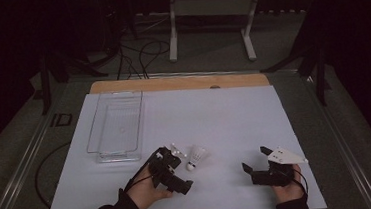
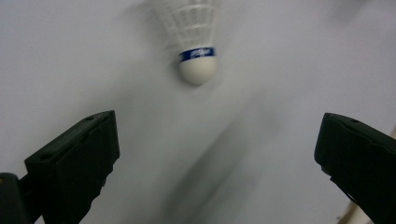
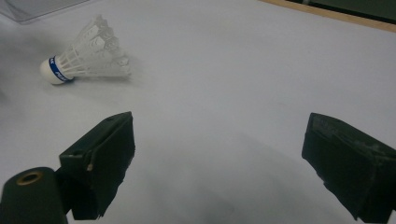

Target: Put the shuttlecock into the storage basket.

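Observation:
A white shuttlecock (image 1: 196, 157) with a blue band lies on its side on the white table mat (image 1: 214, 117), its cork toward the near edge. My left gripper (image 1: 178, 168) is open just left of it, with nothing between the jaws. In the left gripper view the shuttlecock (image 2: 198, 65) lies ahead of the open gripper (image 2: 217, 154), cork end nearest. My right gripper (image 1: 255, 159) stands open and empty at the near right. In its view the gripper (image 3: 219, 154) is open and the shuttlecock (image 3: 84, 58) lies far to the upper left.
A clear plastic tray (image 1: 117, 125) sits on the mat at the back left. A wooden table edge (image 1: 179, 82) runs along the far side. Beyond it are a white stand (image 1: 211, 12) and cables on the floor.

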